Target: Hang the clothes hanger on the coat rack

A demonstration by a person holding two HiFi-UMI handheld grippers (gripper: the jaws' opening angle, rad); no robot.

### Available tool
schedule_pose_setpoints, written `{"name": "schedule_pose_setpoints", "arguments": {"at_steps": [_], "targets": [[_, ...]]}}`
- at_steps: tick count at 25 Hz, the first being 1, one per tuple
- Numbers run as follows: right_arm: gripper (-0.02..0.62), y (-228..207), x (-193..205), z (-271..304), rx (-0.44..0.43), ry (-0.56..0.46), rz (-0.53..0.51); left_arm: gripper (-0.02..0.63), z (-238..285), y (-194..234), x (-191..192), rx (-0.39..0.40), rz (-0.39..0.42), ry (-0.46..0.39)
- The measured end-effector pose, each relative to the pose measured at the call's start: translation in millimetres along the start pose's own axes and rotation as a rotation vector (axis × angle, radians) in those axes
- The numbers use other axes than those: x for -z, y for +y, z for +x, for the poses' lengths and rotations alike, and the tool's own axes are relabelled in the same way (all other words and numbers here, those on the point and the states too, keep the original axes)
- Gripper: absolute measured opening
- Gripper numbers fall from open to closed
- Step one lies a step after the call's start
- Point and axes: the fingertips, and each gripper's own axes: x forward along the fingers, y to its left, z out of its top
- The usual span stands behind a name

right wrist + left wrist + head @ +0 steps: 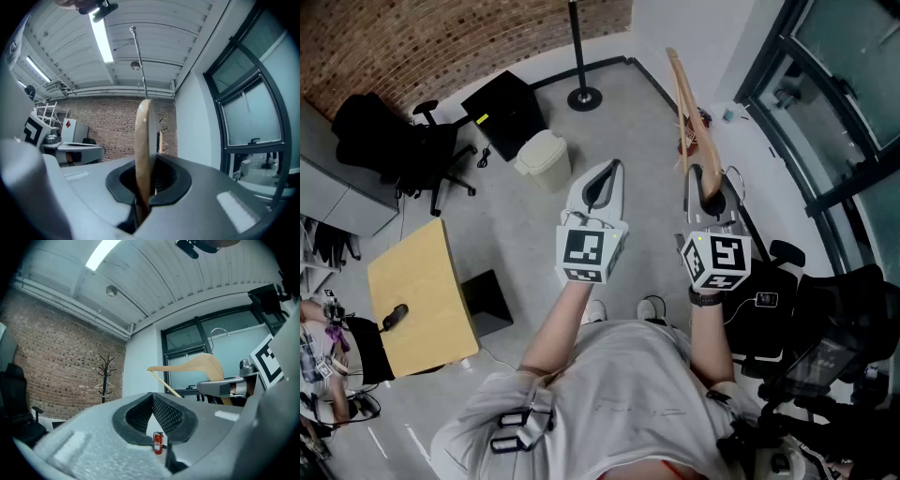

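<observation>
My right gripper is shut on the lower part of a wooden clothes hanger, which stands up and away from me. In the right gripper view the hanger shows edge-on between the jaws, its metal hook rising toward the ceiling. The left gripper is held level beside it, shut and with nothing in it. The black coat rack stands ahead by the brick wall. In the left gripper view the rack is far off at the left, and a pale hanger hangs on it.
A white bin and a black box lie on the floor left of the rack. An office chair and a yellow table are further left. Glass walls and dark equipment close off the right. A fire extinguisher stands by the far wall.
</observation>
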Motion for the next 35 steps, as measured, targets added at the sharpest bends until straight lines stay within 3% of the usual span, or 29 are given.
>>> {"name": "schedule_pose_setpoints", "arguments": {"at_steps": [11,19,23,26,30,35], "targets": [[0.002,40.5,17.8,11.6,0.015,0.039,0.036,-0.002,-27.8,42.6,-0.3,-0.032,0.006,0.008],[0.003,68.8,34.0,8.3,0.066,0.062,0.062,-0.002,-38.0,64.2,11.8,0.018,-0.034,0.031],[0.003,57.3,32.4,12.5,0.069,0.074,0.054,-0.002,-16.2,42.9,18.1,0.06,-0.069,0.074],[0.003,42.4,30.3,20.7,0.076,0.08,0.051,-0.001,6.5,29.1,15.3,0.101,-0.064,0.049],[0.003,-1.2,35.4,31.4,0.127,0.094,0.059,-0.002,48.6,1.9,14.5,0.154,-0.048,0.049],[0.003,-47.7,31.6,49.1,0.127,0.077,0.053,-0.002,104.0,-20.8,11.7,0.165,-0.066,0.039]]}}
